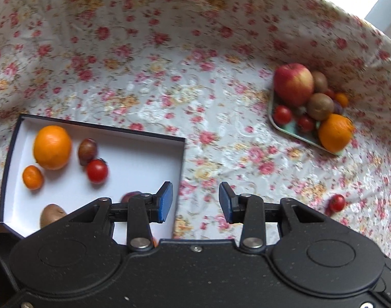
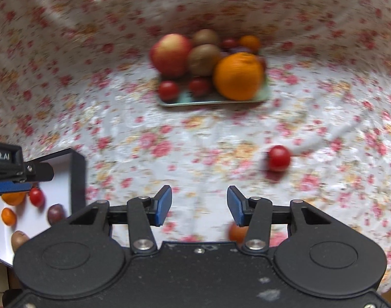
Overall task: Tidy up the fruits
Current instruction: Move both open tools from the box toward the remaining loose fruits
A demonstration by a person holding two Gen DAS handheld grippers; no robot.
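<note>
Floral pink-and-white tablecloth (image 1: 195,82), dark-rimmed white cardboard box (image 1: 134,159) of fruit under the gaping, empty left gripper (image 1: 195,201), heaped pale green tray (image 2: 213,101) beyond, loose red cherry tomato (image 2: 279,157) (on bare cloth) ahead of the parted, empty right gripper (image 2: 199,205).

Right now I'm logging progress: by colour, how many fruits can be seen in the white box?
Orange: 2 (large orange, small orange)
Red: 1 (tomato)
Purple: 2 (far purple fruit, near purple fruit)
Brown: 1 (brown fruit)
Total: 6 visible; the left tool hides part of the box.
</note>
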